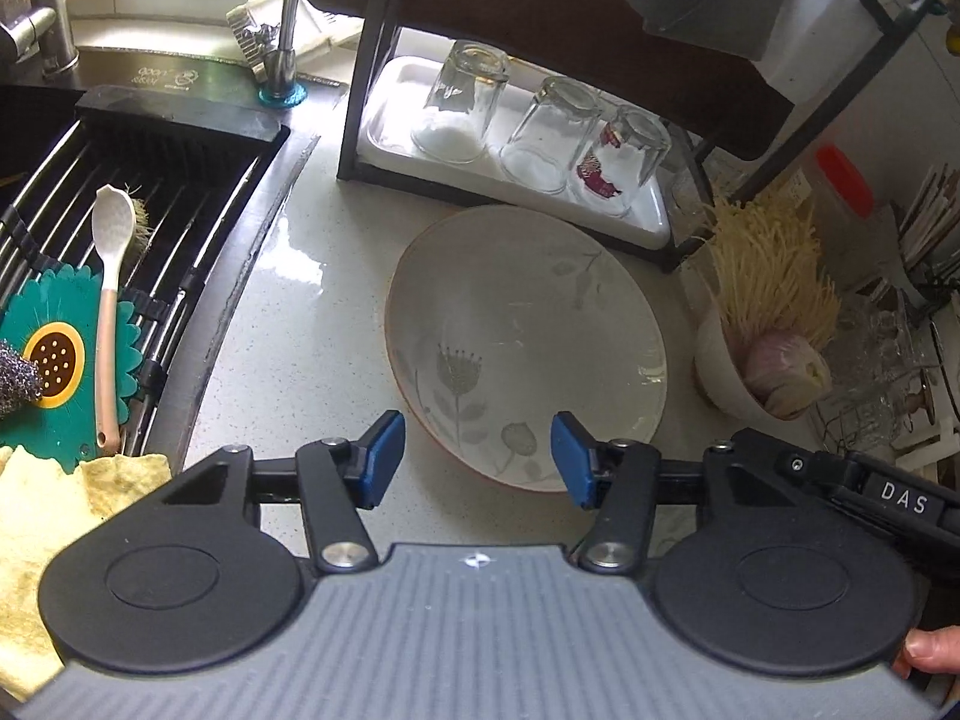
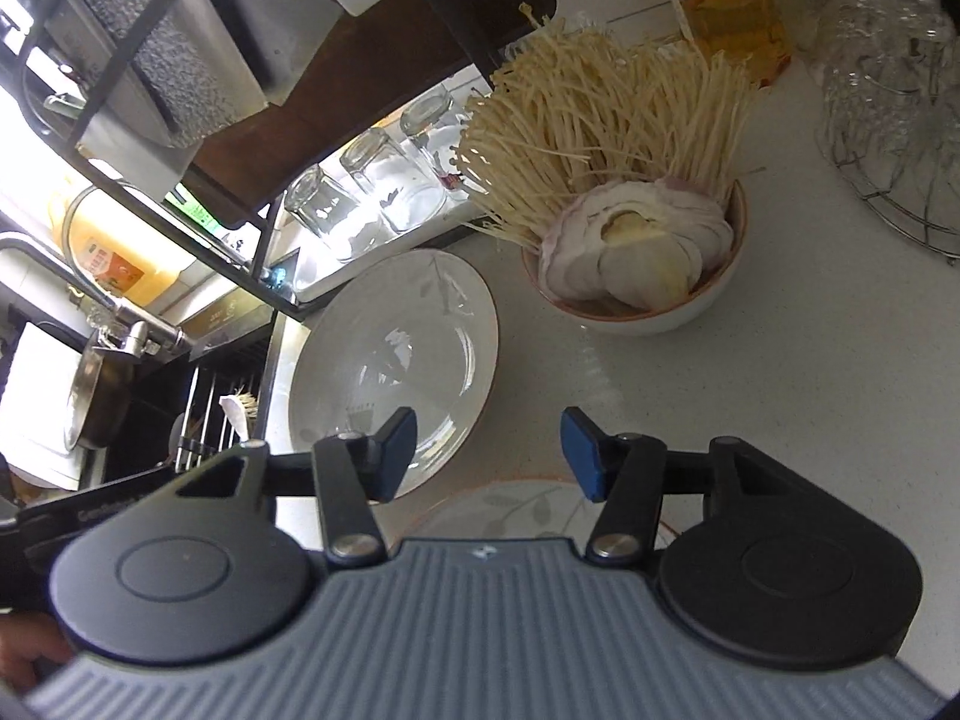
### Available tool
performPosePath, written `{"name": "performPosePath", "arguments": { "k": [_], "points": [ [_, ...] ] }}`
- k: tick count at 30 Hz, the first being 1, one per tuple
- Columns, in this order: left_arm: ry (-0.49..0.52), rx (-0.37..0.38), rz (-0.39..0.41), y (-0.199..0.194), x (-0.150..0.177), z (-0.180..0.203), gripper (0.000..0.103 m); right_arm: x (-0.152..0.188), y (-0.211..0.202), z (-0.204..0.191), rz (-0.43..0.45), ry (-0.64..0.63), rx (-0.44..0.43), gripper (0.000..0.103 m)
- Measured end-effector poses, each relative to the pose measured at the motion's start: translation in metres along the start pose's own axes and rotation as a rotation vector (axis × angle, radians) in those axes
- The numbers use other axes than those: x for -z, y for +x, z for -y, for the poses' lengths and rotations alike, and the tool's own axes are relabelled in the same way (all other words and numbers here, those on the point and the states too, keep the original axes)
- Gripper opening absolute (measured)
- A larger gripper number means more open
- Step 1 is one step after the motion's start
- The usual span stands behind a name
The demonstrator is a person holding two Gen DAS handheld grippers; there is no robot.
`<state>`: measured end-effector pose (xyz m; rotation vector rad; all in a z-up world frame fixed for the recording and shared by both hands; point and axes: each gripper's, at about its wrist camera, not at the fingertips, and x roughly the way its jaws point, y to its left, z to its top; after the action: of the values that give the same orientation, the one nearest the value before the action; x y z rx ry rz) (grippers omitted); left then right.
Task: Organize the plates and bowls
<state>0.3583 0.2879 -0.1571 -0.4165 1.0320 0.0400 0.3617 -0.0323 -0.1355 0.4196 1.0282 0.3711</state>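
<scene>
Plate (image 1: 528, 324), glazed, probably slick and brittle; I take its near rim, left gripper (image 1: 477, 456) and right gripper (image 2: 489, 450) both agape, empty.

plate (image 1: 528, 336) sitting on surface (image 1: 300, 312), sink (image 1: 150, 192) lying left, bowl (image 1: 729, 384) sitting right, glasses (image 1: 540, 126) standing on tray (image 1: 648, 228) behind

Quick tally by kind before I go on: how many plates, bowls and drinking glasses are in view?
Floral white ceramic plates: 2, the large one and another partly hidden under the right hand-held gripper.
White bowl of enoki mushrooms and garlic: 1
Upturned clear drinking glasses: 3
Total: 6
</scene>
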Motion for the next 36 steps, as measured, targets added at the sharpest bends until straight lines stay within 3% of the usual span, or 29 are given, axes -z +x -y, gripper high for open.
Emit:
{"name": "performPosePath", "arguments": {
  "k": [5,7,13,29,36],
  "points": [
    [-0.049,-0.006,-0.042,0.026,-0.019,-0.015,0.042,-0.006,0.024,-0.002,-0.031,-0.024,0.02,0.042],
    [-0.07,0.008,-0.045,0.034,-0.026,-0.024,0.039,-0.009,0.033,-0.004,-0.046,-0.026,0.028,0.031],
    [-0.084,-0.005,-0.072,0.049,-0.038,-0.036,0.023,-0.012,0.054,-0.004,-0.064,-0.027,0.038,0.027],
    [-0.078,0.049,-0.08,0.073,-0.054,-0.049,0.02,-0.025,0.086,-0.013,-0.04,-0.086,0.034,0.024],
    [-0.047,0.044,-0.027,0.071,-0.054,-0.046,0.013,-0.023,0.087,-0.014,-0.034,-0.106,0.055,0.017]
  ]
}}
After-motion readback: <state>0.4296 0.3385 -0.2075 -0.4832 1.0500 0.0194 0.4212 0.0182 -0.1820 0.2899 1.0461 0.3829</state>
